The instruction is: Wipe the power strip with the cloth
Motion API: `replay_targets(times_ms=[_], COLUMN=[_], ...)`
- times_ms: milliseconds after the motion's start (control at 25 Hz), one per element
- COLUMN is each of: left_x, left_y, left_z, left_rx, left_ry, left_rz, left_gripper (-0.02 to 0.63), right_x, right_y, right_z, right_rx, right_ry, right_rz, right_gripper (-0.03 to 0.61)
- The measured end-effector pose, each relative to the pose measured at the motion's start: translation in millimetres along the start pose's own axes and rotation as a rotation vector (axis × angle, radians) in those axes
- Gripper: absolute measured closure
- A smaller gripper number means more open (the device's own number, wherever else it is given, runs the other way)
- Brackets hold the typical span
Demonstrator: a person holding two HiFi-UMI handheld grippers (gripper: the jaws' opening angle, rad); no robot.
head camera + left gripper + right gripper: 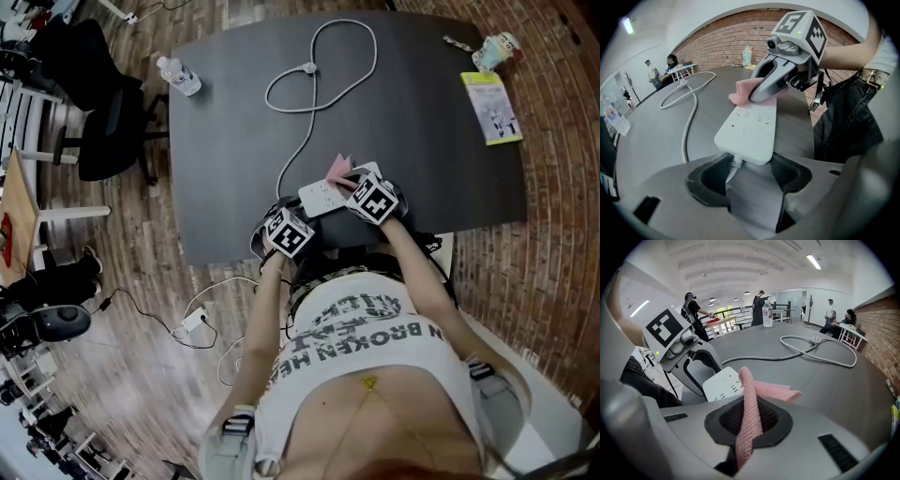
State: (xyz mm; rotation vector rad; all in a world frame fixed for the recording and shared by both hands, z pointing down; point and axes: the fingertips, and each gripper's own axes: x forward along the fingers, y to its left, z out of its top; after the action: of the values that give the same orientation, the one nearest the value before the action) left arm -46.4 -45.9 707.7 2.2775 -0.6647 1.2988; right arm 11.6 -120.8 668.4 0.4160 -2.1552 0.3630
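Tongs: left gripper (750, 164) has its jaws set wide, one on each side of the cord end of the power strip (750, 126), apparently clamping it. The right gripper (749, 416) is closed tight on a narrow fold of the pink cloth (771, 390). The strip lies flat on the dark table (422, 141), close to the near edge just in front of the person. The cloth rests on its far end, with the loose part spread onto the table beyond. Risks, as judged:
1. The left hold is at one end only, so a sideways wipe could pivot the strip or drag it toward the table edge.
2. Only a thin ridge of cloth is pinched, so friction on the strip face could pull it out of the jaws.
3. The cloth bunches ahead of the right jaws, so pressing low may put hard jaw on the sockets instead of fabric.
4. The white cable (689, 126) leaves the strip between the left jaws, and shifting the grip could pinch or tug it.
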Motion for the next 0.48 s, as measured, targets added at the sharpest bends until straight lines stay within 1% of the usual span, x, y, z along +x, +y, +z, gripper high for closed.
replay_targets(times_ms=[240, 480], left_x=[2, 1], left_y=[0, 0], left_z=[0, 0], left_rx=[-0.001, 0.000], left_ry=[0.000, 0.000], left_rz=[0.001, 0.000], left_gripper=[0.348, 0.348], right_x=[-5, -18], right_y=[-12, -26], right_z=[-11, -20], right_rx=[0.018, 0.080], right_ry=[0.008, -0.001], right_rz=[-0.035, -0.062], right_gripper=[0.561, 0.561])
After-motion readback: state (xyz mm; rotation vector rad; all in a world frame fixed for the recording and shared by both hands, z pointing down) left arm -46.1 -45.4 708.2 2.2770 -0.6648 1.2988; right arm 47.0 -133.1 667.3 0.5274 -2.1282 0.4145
